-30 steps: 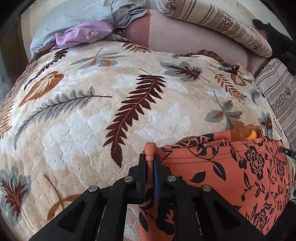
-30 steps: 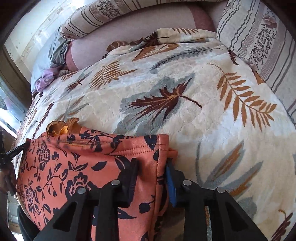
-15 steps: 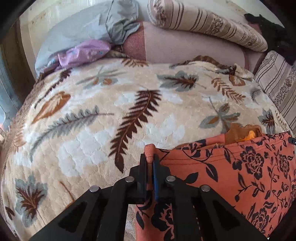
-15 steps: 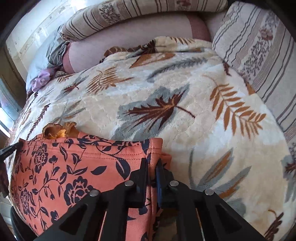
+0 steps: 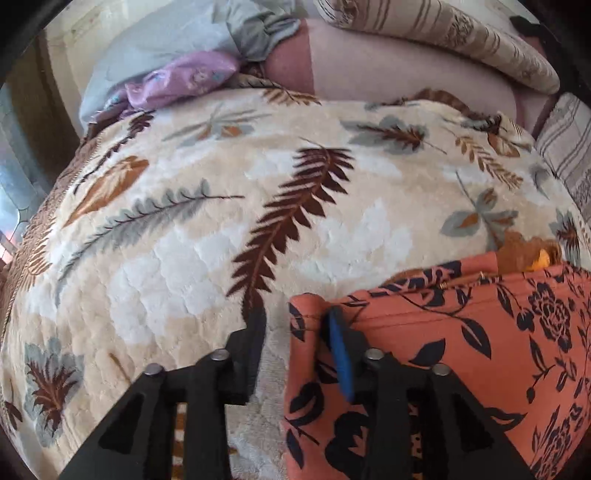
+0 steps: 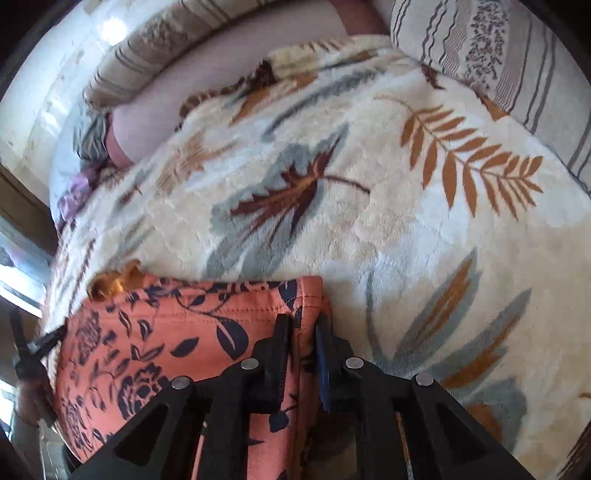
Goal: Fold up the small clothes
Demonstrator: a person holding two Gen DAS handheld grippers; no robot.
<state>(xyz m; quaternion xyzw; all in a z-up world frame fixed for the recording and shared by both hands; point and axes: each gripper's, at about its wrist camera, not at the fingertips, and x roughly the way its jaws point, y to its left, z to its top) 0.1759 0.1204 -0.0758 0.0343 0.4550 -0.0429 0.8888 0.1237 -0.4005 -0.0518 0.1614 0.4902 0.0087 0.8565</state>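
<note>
An orange garment with a dark flower print (image 5: 461, 350) lies flat on the leaf-patterned blanket (image 5: 184, 258), its hemmed top edge facing away. In the left wrist view my left gripper (image 5: 295, 325) stands at the garment's top left corner. Its jaws are opening, and the corner sits loose between them, near the blue pad (image 5: 338, 343). In the right wrist view the same garment (image 6: 166, 332) fills the lower left. My right gripper (image 6: 302, 328) straddles the top right corner. Its jaws are opening a little, with the cloth edge between them.
A small yellow-brown cloth (image 5: 532, 251) peeks out beyond the garment's far edge. Striped pillows (image 5: 443, 33), a pink bolster (image 5: 388, 74), and lilac (image 5: 177, 81) and grey-blue clothes (image 5: 166, 40) line the head of the bed. A striped cushion (image 6: 517, 55) borders the blanket (image 6: 406, 221) at right.
Half a second ago both grippers were shut on the garment's top corners. Both pairs of jaws have since spread apart, the left much wider. The garment lies where it was.
</note>
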